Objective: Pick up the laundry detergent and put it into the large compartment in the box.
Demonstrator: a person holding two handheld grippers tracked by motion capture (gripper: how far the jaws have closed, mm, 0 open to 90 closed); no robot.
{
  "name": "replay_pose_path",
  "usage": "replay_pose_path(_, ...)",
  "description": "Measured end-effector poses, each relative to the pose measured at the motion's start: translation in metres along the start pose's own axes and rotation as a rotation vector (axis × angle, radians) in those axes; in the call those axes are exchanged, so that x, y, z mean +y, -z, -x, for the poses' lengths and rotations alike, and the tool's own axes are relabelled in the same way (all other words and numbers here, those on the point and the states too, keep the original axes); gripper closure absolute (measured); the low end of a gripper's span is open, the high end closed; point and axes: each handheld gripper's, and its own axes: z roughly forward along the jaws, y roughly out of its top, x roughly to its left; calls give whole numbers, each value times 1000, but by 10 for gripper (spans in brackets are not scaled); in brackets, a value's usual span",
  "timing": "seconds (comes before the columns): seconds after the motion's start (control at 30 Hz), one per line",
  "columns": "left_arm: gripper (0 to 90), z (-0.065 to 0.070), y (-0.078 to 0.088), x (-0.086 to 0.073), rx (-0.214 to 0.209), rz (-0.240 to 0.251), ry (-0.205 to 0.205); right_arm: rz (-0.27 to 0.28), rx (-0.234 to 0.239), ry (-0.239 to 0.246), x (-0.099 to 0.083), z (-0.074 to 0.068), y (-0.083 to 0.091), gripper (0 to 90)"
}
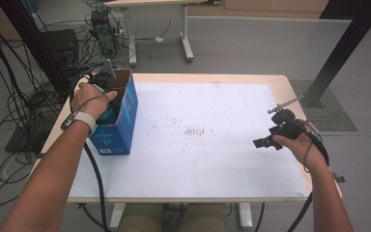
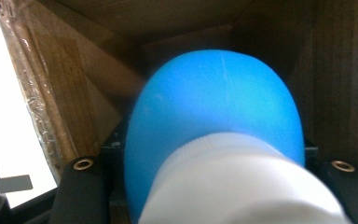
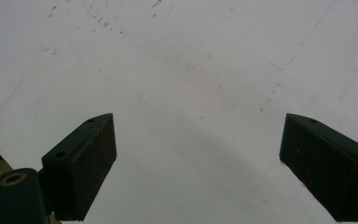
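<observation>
One blue bottle [image 2: 214, 116], white cap toward the lens, points into one box [image 1: 123, 121], upper left; left tool [image 1: 107, 94] clenches it. Right tool [image 3: 198, 163] released.

table [image 1: 280, 82]: white mat [image 1: 212, 145] | on mat: 1 blue box [image 1: 121, 130], left edge

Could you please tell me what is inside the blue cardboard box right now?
Inside the blue box, the left gripper grips a blue bottle with a white cap. The bottle covers the box floor.
</observation>
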Motion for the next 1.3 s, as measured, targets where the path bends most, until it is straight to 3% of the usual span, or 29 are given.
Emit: replay_pose_path(1.3, 379, -3, -1, -2, -12, 1, -2, 0, -6, 2, 0, -1, 3, 107)
